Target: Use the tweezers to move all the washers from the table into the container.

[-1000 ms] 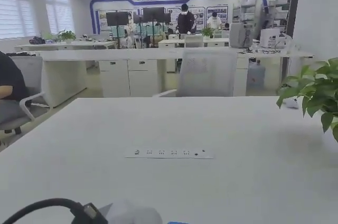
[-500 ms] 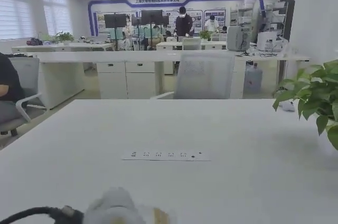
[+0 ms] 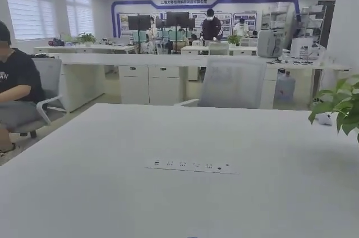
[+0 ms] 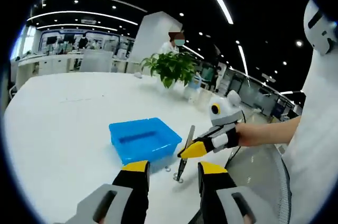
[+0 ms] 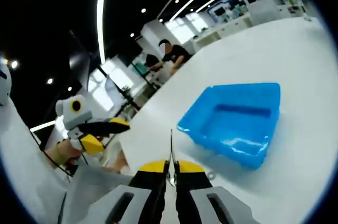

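Observation:
The blue container sits empty on the white table. In the left gripper view my left gripper is open, its yellow-tipped jaws apart and holding nothing. The right gripper reaches in from the right, holding the tweezers tip-down. A small washer lies at that tip and another washer beside it, just in front of the container. In the right gripper view my right gripper is shut on the thin tweezers, with the container ahead on the right and the left gripper at the left.
The head view looks across the white table at a flush power strip. A potted plant stands at the right edge, an office chair behind the far edge, and a seated person at the left.
The head view has swung left and slightly up. The white gripper part and black cable at its bottom edge have passed out of the picture.

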`<move>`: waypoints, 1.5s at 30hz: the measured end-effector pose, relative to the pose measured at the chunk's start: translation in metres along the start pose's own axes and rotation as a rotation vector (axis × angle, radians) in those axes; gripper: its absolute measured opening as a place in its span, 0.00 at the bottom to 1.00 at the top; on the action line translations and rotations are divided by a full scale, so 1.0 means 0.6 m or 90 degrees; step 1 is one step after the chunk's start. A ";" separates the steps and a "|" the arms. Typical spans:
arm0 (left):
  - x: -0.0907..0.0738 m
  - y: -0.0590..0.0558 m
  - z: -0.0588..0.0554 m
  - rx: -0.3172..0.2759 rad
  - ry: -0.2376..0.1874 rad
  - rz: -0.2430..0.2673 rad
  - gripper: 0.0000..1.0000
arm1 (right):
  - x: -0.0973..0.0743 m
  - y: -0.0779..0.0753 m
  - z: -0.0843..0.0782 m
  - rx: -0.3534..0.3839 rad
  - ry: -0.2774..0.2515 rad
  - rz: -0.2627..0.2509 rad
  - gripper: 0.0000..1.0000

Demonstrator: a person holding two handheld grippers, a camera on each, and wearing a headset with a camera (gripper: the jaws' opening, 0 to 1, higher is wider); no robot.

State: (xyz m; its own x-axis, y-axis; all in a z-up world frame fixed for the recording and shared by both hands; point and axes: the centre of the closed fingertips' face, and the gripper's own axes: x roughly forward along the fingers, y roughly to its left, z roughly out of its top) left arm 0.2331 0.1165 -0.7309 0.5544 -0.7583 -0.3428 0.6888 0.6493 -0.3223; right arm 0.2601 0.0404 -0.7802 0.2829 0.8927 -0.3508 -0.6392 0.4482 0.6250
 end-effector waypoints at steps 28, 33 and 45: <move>-0.049 0.062 0.035 0.084 -0.164 0.248 0.99 | -0.044 -0.088 0.144 -0.170 -0.051 -0.200 0.03; -0.055 0.071 0.036 0.075 -0.173 0.261 0.97 | -0.028 -0.119 0.133 -0.203 -0.020 -0.229 0.03; -0.065 0.092 0.028 0.055 -0.167 0.293 0.96 | 0.000 -0.152 0.096 -0.274 0.060 -0.241 0.03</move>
State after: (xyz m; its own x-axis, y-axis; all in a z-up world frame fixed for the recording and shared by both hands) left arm 0.2574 0.1808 -0.7205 0.8988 -0.3923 -0.1957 0.3768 0.9194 -0.1126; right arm 0.3594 0.0025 -0.7972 0.4953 0.6573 -0.5680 -0.7448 0.6578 0.1117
